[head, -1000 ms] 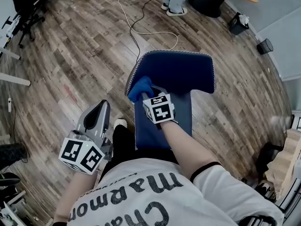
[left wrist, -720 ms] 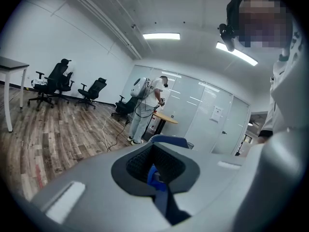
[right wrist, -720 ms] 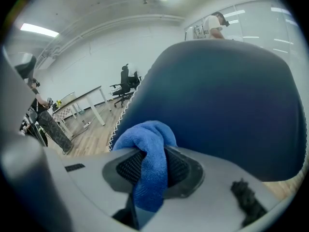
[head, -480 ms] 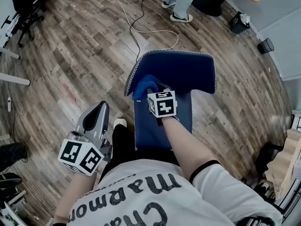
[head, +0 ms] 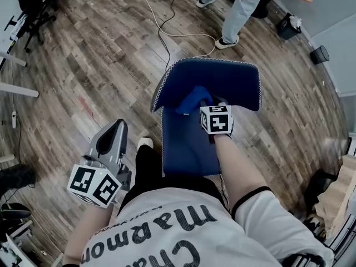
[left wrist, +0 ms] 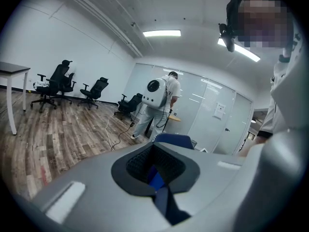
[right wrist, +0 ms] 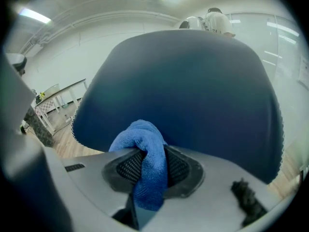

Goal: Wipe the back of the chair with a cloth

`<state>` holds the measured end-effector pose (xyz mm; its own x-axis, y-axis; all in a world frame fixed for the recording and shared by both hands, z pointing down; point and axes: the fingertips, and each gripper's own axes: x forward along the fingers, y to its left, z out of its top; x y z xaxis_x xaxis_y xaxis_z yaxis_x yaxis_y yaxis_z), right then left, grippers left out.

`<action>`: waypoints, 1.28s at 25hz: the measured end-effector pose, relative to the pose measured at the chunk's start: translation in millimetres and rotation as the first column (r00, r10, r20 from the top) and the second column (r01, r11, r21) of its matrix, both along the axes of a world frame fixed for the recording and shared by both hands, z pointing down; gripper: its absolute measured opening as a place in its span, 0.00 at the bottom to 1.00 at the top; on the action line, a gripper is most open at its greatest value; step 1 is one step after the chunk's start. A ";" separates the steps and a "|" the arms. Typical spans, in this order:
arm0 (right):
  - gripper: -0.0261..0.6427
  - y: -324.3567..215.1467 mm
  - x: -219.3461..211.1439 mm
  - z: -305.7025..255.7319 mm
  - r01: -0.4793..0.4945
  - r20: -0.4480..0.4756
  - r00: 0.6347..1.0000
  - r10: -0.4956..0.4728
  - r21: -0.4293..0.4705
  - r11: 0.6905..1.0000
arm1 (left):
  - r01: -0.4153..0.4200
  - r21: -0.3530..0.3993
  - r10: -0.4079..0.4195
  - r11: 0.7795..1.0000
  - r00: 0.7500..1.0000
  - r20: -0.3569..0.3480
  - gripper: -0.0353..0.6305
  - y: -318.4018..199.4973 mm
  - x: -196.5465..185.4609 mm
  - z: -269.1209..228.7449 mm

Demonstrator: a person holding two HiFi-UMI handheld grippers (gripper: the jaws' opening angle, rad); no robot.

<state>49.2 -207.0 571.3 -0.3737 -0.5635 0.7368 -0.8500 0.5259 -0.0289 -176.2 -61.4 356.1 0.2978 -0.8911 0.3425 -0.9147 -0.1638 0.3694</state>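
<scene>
Two tools out. Grips bunched cloth [head: 188,100] in right tool [head: 201,102], presses it against chair back [head: 228,81], left of middle, for wiping contact. Holds left tool [head: 115,129] closed and empty, low beside seat [head: 186,149], clear of stroke.

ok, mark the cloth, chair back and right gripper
cloth [right wrist: 141,137]: right gripper view, bunched top fold.
chair back [head: 233,82]: head view, middle of blue panel.
right gripper [head: 203,102]: head view, between its fingers.
</scene>
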 end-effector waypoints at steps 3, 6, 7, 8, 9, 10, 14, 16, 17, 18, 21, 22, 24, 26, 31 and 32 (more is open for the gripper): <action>0.21 -7.0 31.6 1.5 -0.083 -0.015 0.996 0.083 -0.010 0.997 | -0.006 -0.004 0.006 1.000 1.000 -0.003 0.07 -1.7 0.6 2.1; 0.21 -11.9 51.3 1.2 -0.147 -0.007 0.989 0.147 -0.020 0.989 | -0.023 -0.004 0.023 1.000 1.000 -0.010 0.07 -7.0 9.1 2.9; 0.21 -13.1 56.4 1.4 -0.161 -0.010 0.987 0.161 -0.020 0.987 | -0.031 -0.002 0.031 1.000 0.999 -0.011 0.07 -9.1 12.2 2.5; 0.21 -14.1 61.3 1.6 -0.175 -0.014 0.985 0.174 -0.019 0.984 | -0.037 0.001 0.037 0.999 0.999 -0.011 0.07 -11.3 14.7 1.8; 0.21 -15.1 66.1 1.7 -0.187 -0.019 0.982 0.187 -0.018 0.982 | -0.043 0.003 0.043 0.999 0.999 -0.010 0.07 -13.3 16.2 1.1; 0.21 -15.9 70.7 1.7 -0.199 -0.023 0.980 0.199 -0.017 0.980 | -0.046 0.005 0.046 0.999 0.999 -0.008 0.07 -15.0 16.8 0.6; 0.21 -19.0 94.2 0.8 -0.261 -0.039 0.965 0.260 -0.013 0.965 | -0.044 -0.001 0.044 0.999 0.999 -0.006 0.07 -17.4 17.2 2.2; 0.21 -19.5 108.9 1.1 -0.297 -0.044 0.954 0.296 -0.011 0.955 | -0.046 -0.006 0.046 0.999 0.999 -0.005 0.07 -16.0 19.3 4.1; 0.21 -19.6 115.8 1.2 -0.311 -0.047 0.950 0.310 -0.009 0.950 | -0.046 -0.008 0.046 0.999 0.999 -0.004 0.07 -15.2 20.2 4.9; 0.21 -19.9 121.7 1.1 -0.321 -0.050 0.946 0.320 -0.007 0.947 | -0.046 -0.008 0.046 0.999 0.999 -0.004 0.07 -14.7 20.5 5.5; 0.21 -22.1 132.2 -0.5 -0.326 -0.059 0.944 0.326 0.001 0.945 | -0.041 -0.007 0.041 0.999 0.999 -0.001 0.07 -15.5 20.0 5.2; 0.21 -22.5 134.1 -1.3 -0.324 -0.063 0.944 0.324 0.005 0.946 | -0.041 -0.007 0.041 0.999 0.999 0.000 0.07 -15.9 20.4 5.0; 0.21 -22.2 138.0 -2.8 -0.329 -0.072 0.941 0.329 0.015 0.944 | -0.041 -0.008 0.041 0.999 0.999 0.003 0.07 -16.1 21.3 4.8; 0.21 -21.8 144.9 -3.6 -0.361 -0.069 0.930 0.362 0.020 0.932 | -0.040 -0.009 0.040 0.999 0.999 0.005 0.07 -16.2 21.7 5.0; 0.21 -19.3 167.0 -6.4 -0.441 -0.060 0.895 0.442 0.021 0.897 | -0.045 -0.012 0.046 0.999 0.999 0.004 0.07 -16.8 22.3 5.3; 0.21 -17.6 172.4 -7.1 -0.455 -0.060 0.888 0.456 0.023 0.890 | -0.047 -0.011 0.047 0.999 0.999 0.003 0.07 -16.5 22.5 5.3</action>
